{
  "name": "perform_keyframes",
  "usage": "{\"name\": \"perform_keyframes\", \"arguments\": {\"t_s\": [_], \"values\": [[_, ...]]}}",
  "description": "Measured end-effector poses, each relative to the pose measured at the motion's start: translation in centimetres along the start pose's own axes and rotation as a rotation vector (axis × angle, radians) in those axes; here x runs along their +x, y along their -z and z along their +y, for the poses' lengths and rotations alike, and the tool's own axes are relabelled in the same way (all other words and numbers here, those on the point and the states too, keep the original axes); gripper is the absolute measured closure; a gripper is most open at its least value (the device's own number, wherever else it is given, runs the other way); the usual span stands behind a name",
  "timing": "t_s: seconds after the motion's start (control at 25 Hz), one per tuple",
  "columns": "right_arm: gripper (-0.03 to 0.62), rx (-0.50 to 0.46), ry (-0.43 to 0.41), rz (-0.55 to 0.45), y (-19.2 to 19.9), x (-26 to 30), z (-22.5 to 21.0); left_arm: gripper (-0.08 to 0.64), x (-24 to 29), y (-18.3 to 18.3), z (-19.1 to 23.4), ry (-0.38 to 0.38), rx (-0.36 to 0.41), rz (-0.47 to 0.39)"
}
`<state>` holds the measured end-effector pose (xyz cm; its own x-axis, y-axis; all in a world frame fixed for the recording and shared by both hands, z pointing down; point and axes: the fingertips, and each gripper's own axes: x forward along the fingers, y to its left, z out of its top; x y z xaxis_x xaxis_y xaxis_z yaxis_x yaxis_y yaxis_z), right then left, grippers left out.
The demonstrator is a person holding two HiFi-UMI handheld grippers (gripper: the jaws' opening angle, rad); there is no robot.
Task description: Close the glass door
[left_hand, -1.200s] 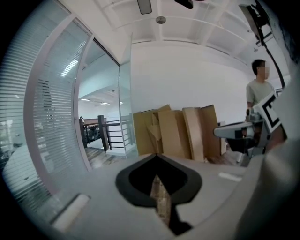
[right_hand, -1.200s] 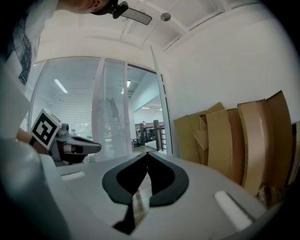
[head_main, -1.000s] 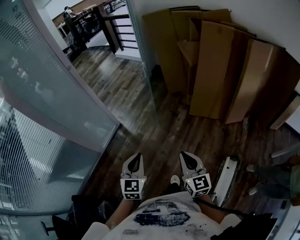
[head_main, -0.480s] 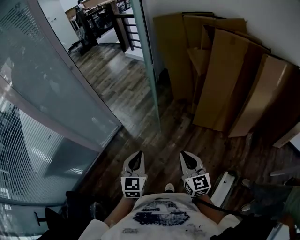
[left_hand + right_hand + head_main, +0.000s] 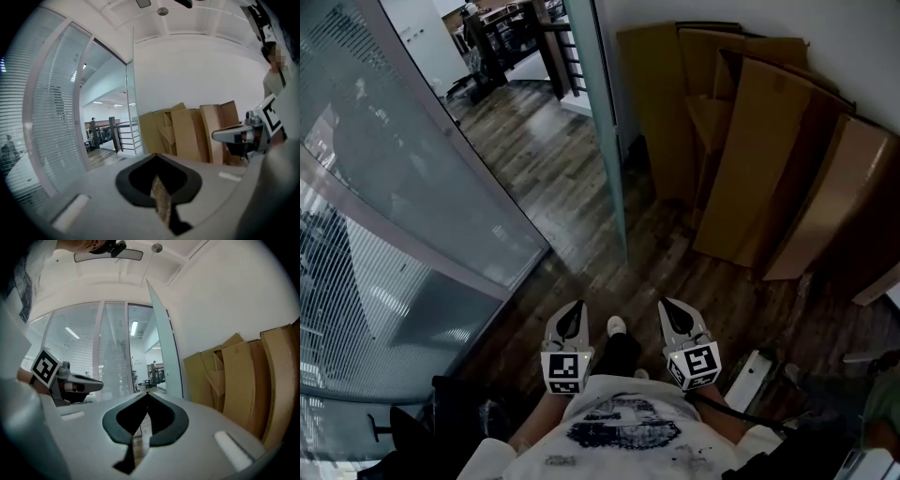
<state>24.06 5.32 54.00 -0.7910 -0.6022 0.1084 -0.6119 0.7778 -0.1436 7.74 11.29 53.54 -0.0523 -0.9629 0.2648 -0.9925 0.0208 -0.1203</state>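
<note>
The glass door (image 5: pixel 607 141) stands swung open, its pale green edge running from the top of the head view down to the wooden floor. It also shows as a tall pane in the left gripper view (image 5: pixel 130 93) and the right gripper view (image 5: pixel 164 343). My left gripper (image 5: pixel 572 314) and right gripper (image 5: pixel 671 309) are side by side near my body, well short of the door and touching nothing. Both are shut and empty, with the jaw tips meeting in the left gripper view (image 5: pixel 157 154) and the right gripper view (image 5: pixel 147 391).
A curved frosted glass partition (image 5: pixel 394 187) with blinds fills the left. Large cardboard sheets (image 5: pixel 750 141) lean on the wall to the right of the door. A white object (image 5: pixel 750 370) lies on the floor at right. Beyond the doorway are a dark railing and desks (image 5: pixel 502 37).
The view has advanced towards the doorway: the door edge and cardboard have come closer and shifted right. Both grippers keep their place near my body. A shoe now shows between them.
</note>
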Motion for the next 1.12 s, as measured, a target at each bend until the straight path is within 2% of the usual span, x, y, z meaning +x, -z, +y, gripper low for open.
{"name": "perform_keyframes", "arguments": {"t_s": [0.6, 0.76, 1.12], "values": [[0.584, 0.000, 0.050, 0.010, -1.0, 6.2, -5.0, 0.557, 8.6, -2.5, 2.4, 0.038, 0.007, -0.023], [0.584, 0.000, 0.048, 0.021, -1.5, 9.2, -5.4, 0.557, 11.2, -2.0, 4.1, 0.053, -0.010, 0.005], [0.584, -0.046, 0.021, 0.027, -3.6, 17.2, -6.5, 0.557, 17.5, -3.2, 9.1, 0.045, -0.034, -0.011]]}}
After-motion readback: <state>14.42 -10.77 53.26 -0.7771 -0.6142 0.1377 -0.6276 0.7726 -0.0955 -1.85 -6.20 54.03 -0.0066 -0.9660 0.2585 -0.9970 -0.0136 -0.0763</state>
